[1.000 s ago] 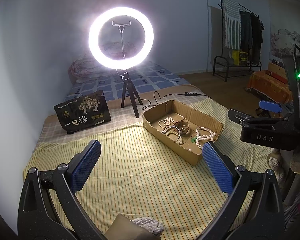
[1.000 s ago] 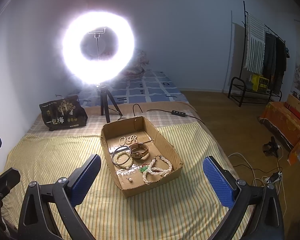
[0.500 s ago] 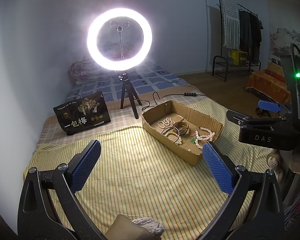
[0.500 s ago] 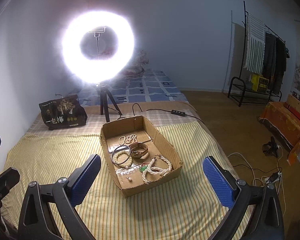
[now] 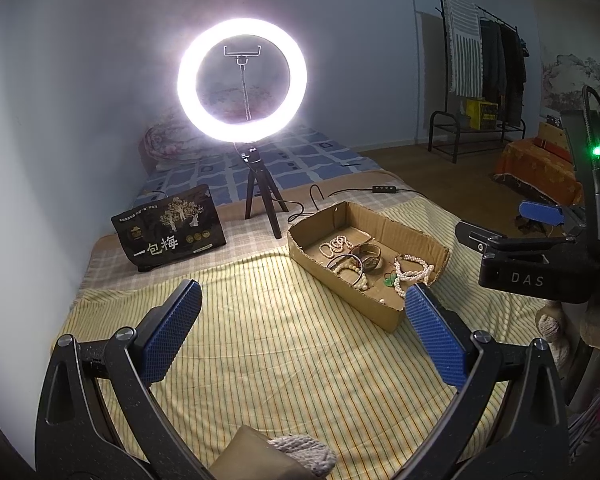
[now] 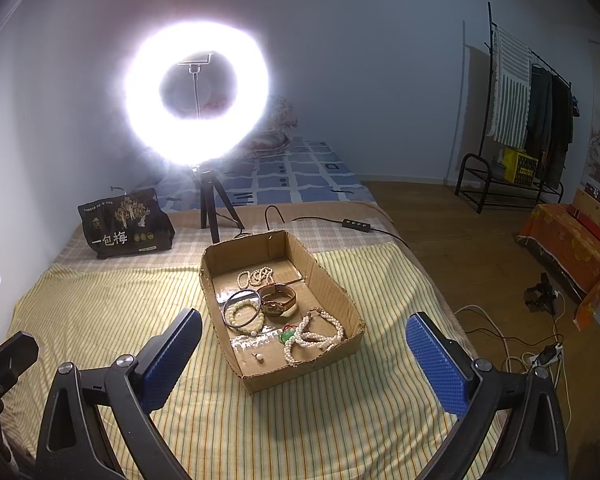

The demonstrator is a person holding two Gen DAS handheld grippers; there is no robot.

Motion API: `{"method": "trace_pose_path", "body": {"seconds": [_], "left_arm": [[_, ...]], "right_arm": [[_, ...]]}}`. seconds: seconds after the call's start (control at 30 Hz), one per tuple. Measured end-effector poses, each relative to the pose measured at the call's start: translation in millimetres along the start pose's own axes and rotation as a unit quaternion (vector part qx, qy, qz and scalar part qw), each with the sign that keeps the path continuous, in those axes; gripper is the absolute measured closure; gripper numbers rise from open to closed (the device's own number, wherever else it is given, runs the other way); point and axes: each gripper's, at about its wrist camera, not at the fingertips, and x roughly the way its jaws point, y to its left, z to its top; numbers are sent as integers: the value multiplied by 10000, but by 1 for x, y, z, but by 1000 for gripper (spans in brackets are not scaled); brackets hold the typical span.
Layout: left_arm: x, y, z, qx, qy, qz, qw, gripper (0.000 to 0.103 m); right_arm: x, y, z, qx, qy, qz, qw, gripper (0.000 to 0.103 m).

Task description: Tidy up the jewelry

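Note:
A shallow cardboard box (image 6: 332,284) (image 5: 340,288) lies on the striped bed cover. It holds a pearl necklace (image 6: 314,336) (image 5: 412,270), a bead bracelet inside a metal bangle (image 6: 242,312), a brown watch (image 6: 278,302), a small bead string (image 6: 256,276), a green pendant (image 6: 287,335) and a loose pearl (image 6: 260,357). My left gripper (image 5: 302,334) is open and empty, left of and short of the box. My right gripper (image 6: 304,354) is open and empty, hovering over the box's near end.
A lit ring light on a tripod (image 5: 242,80) (image 6: 198,94) stands behind the box, its cable and switch (image 6: 356,225) beside it. A black printed bag (image 5: 168,228) (image 6: 126,224) sits at the back left. The bed's right edge drops to the floor with cables (image 6: 540,356).
Both views shift only slightly; the grippers stay open and the jewelry has not moved.

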Motion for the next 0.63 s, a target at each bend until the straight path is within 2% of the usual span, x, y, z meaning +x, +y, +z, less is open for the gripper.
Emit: {"method": "trace_pose_path", "body": {"seconds": [0.63], "left_arm": [[1,-2,-3,89,-97,67,9999,0]], "right_arm": [[2,1,-4,-64,95,17,9999,0]]}}
